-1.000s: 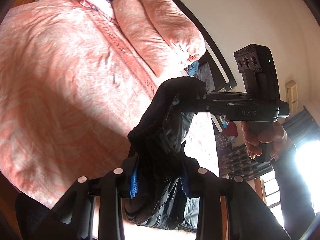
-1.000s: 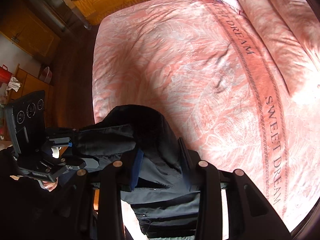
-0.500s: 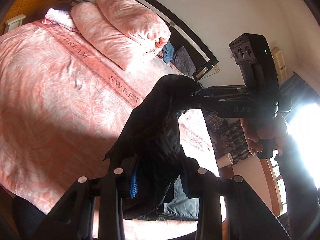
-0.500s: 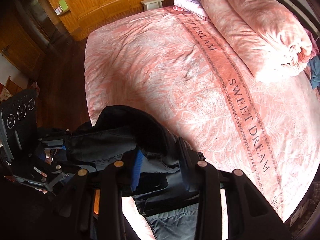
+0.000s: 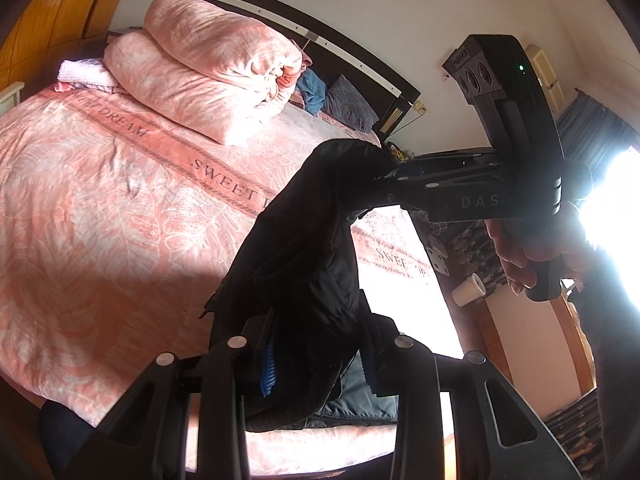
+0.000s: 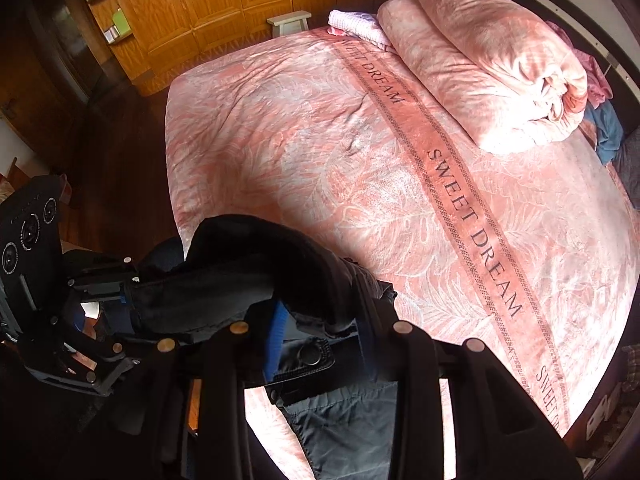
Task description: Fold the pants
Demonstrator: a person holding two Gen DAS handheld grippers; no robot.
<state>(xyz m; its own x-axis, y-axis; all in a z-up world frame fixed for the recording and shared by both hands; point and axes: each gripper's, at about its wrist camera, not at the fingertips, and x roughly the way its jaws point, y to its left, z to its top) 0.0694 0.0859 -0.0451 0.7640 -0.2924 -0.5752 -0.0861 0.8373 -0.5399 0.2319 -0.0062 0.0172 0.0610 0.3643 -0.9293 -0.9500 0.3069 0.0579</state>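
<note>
Black pants (image 5: 304, 256) hang in the air above the pink bed (image 5: 100, 208), stretched between both grippers. My left gripper (image 5: 318, 354) is shut on a bunch of the dark fabric near the bottom of the left wrist view. The right gripper (image 5: 380, 178), held by a hand (image 5: 520, 256), bites the other end of the waist. In the right wrist view my right gripper (image 6: 320, 338) is shut on the pants (image 6: 256, 264) by the waistband button, and the left gripper (image 6: 126, 292) clamps the fabric at lower left. The legs droop below, partly hidden.
A rolled pink duvet (image 6: 484, 64) and folded clothes lie along the dark headboard (image 5: 320, 40). Wooden wardrobes (image 6: 240, 0) and a small stool (image 6: 290, 22) stand past the far side of the bed. A bright window (image 5: 616, 200) and a cup (image 5: 468, 290) are at the right.
Both grippers have risen and swung sideways with the pants held between them. More of the headboard, duvet and wardrobes has come into view. The grips have not changed.
</note>
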